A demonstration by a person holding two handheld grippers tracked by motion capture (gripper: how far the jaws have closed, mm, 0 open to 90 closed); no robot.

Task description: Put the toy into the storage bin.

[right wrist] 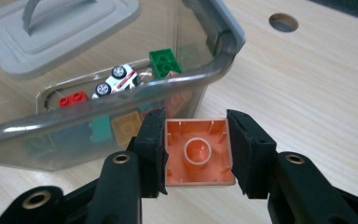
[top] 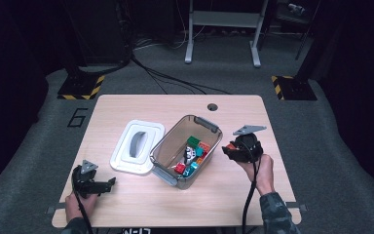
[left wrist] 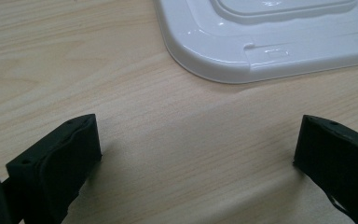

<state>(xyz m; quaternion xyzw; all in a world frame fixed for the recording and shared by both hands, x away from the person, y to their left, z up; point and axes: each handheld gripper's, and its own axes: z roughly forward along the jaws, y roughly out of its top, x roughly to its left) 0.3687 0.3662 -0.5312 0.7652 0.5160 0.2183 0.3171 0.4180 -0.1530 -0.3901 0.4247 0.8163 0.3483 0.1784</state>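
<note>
- In the right gripper view, lower centre, the right gripper (right wrist: 196,154) is clamped on an orange brick (right wrist: 198,151), hollow underside toward the camera, one jaw on each side wall.
- The brick sits just outside the near wall of the bin (right wrist: 121,123), roughly level with its rim. The step in hand is judged to be carrying the brick to the bin.
- The next move likely calls for lifting the brick clear of the rim, moving it over the opening, then parting the jaws.
- In the left gripper view the left gripper (left wrist: 198,149) stands wide apart and empty over bare table (left wrist: 74,60), with a corner of the white lid (left wrist: 261,56) at the upper right.
- In the high view the bin (top: 161,151) lies mid-frame, the lid (top: 121,158) touching its left side.
- The tinted wall blurs the bricks behind it; a toy car (right wrist: 116,80) and a green brick (right wrist: 164,60) show over the rim. The brick's studded face is hidden.
</note>
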